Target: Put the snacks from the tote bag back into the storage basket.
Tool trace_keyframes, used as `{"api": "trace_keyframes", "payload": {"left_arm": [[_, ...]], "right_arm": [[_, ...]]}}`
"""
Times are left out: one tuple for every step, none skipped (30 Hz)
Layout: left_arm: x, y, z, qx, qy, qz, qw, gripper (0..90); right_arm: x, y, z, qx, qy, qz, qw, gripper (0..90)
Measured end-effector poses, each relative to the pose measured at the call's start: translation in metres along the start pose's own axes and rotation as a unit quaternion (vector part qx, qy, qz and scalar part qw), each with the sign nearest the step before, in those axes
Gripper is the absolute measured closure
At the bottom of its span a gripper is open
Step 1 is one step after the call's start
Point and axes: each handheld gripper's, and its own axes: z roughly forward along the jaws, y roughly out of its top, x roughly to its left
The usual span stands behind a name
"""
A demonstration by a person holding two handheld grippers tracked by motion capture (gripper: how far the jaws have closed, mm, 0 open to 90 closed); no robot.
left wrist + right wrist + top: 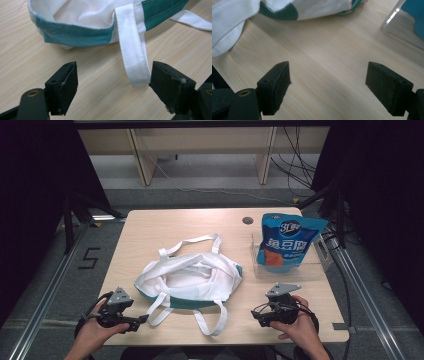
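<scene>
On the table a white bag with a green band lies open, mid-table — nothing looks packed yet. Its strap ends just beside one jaw of the left gripper, which gapes wide, empty. Likewise the right gripper — open over bare wood, near the blue snack pouch in its clear tray.

Blue snack pouch upright in clear tray.
</scene>
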Motion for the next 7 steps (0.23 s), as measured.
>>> {"api": "trace_keyframes", "payload": {"left_arm": [[0.0007, 0.0002, 0.0002, -0.001, 0.003, 0.005, 1.0, 21.7], [0.001, 0.0001, -0.0004, 0.001, 0.001, 0.006, 1.0, 21.7], [0.001, 0.0001, -0.0003, 0.0, 0.002, 0.006, 1.0, 21.7], [0.0009, 0.0002, -0.0004, 0.0, 0.002, 0.006, 1.0, 21.7], [0.0007, 0.0003, -0.0003, 0.0, 0.001, 0.006, 1.0, 21.7], [0.0007, 0.0004, -0.0002, 0.0, 0.001, 0.006, 1.0, 21.7], [0.0007, 0.0004, 0.0002, -0.001, 0.003, 0.005, 1.0, 21.7]], "right_arm": [[0.0005, -0.0005, 0.001, 0.0, 0.001, 0.006, 1.0, 20.7], [-0.0007, -0.0007, 0.001, 0.009, -0.003, -0.004, 0.9999, 20.7], [-0.0003, -0.0012, 0.0027, 0.004, -0.006, -0.006, 1.0, 20.7], [0.0002, -0.0013, 0.003, 0.003, -0.005, -0.007, 1.0, 20.7], [0.0003, -0.001, 0.0022, 0.009, -0.002, -0.008, 0.9999, 20.7], [0.0016, -0.0008, 0.0023, 0.009, 0.002, 0.001, 1.0, 20.7], [0.0017, -0.0003, 0.0016, 0.016, 0.004, 0.0, 0.9999, 20.7]]}}
